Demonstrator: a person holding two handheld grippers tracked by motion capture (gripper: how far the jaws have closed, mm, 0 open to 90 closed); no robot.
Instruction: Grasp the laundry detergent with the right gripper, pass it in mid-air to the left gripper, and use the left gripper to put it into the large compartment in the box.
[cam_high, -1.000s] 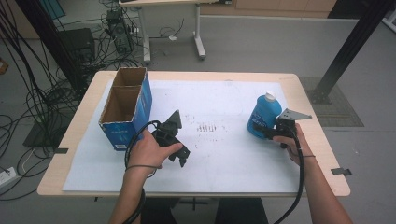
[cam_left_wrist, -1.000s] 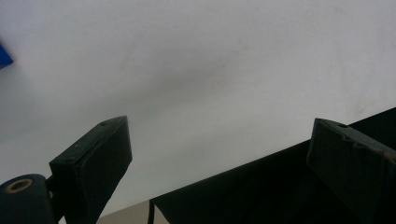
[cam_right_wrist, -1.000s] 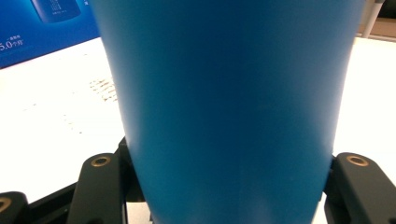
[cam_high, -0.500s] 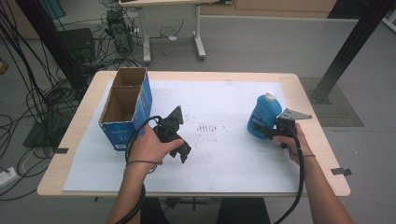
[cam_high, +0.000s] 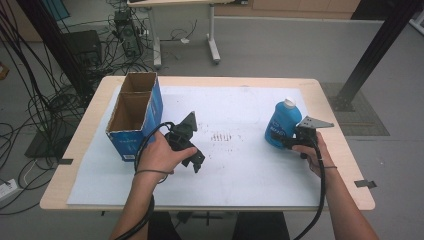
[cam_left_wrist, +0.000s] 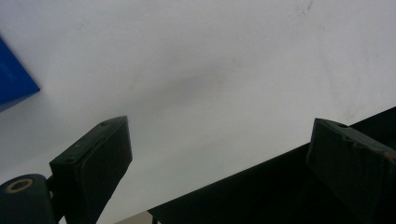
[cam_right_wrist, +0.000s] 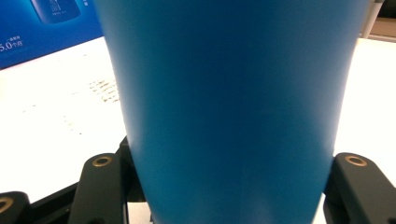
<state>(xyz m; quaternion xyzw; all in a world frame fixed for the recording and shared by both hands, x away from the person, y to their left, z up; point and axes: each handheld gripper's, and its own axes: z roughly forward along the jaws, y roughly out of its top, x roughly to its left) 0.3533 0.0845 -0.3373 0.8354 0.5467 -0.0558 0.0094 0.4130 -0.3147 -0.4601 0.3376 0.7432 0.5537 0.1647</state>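
A blue plastic bottle (cam_high: 280, 125) with a white cap stands on the white sheet at the table's right. My right gripper (cam_high: 283, 141) is shut on its lower body; in the right gripper view the bottle (cam_right_wrist: 229, 107) sits between the two jaws of that gripper (cam_right_wrist: 229, 186). My left gripper (cam_high: 196, 161) is held in a hand left of centre, just right of the box, jaws pointing toward the table's front. In the left gripper view it (cam_left_wrist: 219, 135) stands open with nothing between its fingers, over bare white sheet.
An open cardboard box (cam_high: 132, 112) with blue sides and two compartments stands at the left of the wooden table (cam_high: 80, 150); it also shows as the box (cam_right_wrist: 42, 28) and box corner (cam_left_wrist: 11, 79). Dark smudges (cam_high: 222, 136) mark the white sheet (cam_high: 235, 175). Cables lie on the floor beyond.
The left hand and its gripper have edged slightly left, toward the box. The right gripper and the bottle have stayed put.
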